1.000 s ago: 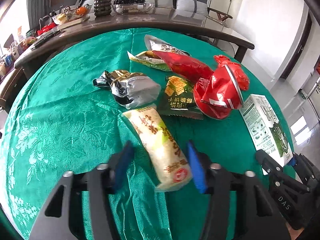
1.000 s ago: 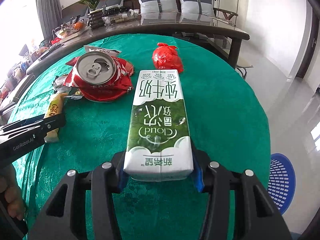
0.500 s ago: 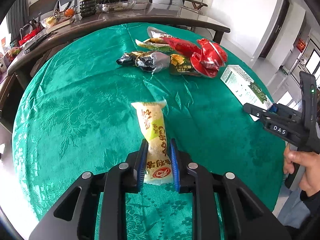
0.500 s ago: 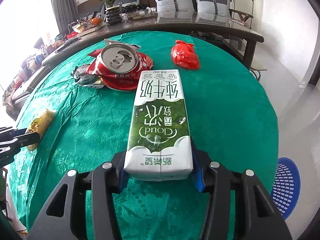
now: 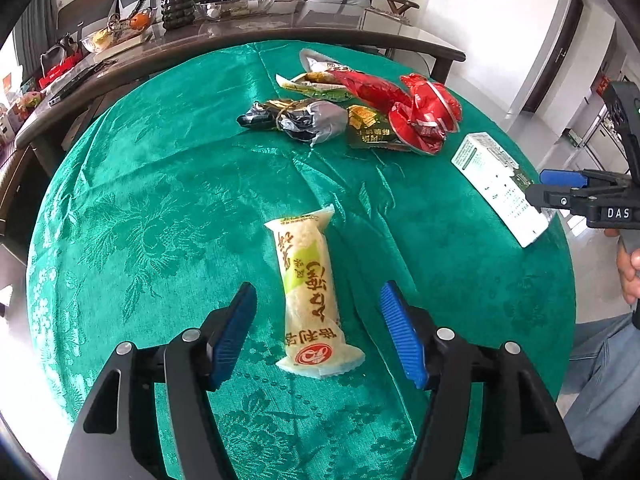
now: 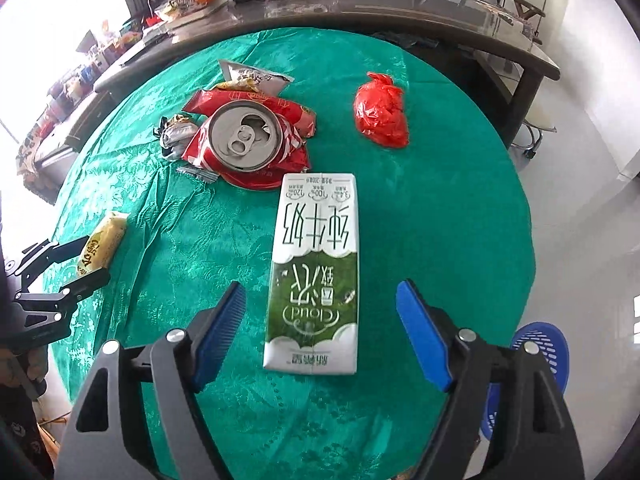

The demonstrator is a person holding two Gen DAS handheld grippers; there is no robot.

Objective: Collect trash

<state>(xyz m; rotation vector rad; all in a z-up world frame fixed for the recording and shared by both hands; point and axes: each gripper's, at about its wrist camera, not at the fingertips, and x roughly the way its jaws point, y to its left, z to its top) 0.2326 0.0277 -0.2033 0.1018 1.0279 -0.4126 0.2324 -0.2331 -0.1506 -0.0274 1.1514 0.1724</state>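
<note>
On tabletop (image 5: 160,184) we spread both tongs just now: left tongs (image 5: 318,332) straddle snack pack (image 5: 310,292), right tongs (image 6: 320,336) straddle carton (image 6: 314,276), both lying loose, likely dragged near edge for basket (image 6: 536,364).

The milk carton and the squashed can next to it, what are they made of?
The milk carton looks like coated paperboard: flat printed faces, sharp folded edges, slight sheen. The squashed can looks like thin metal, probably aluminium: a dull silver top with a pull tab, and crumpled red painted sides.
</note>
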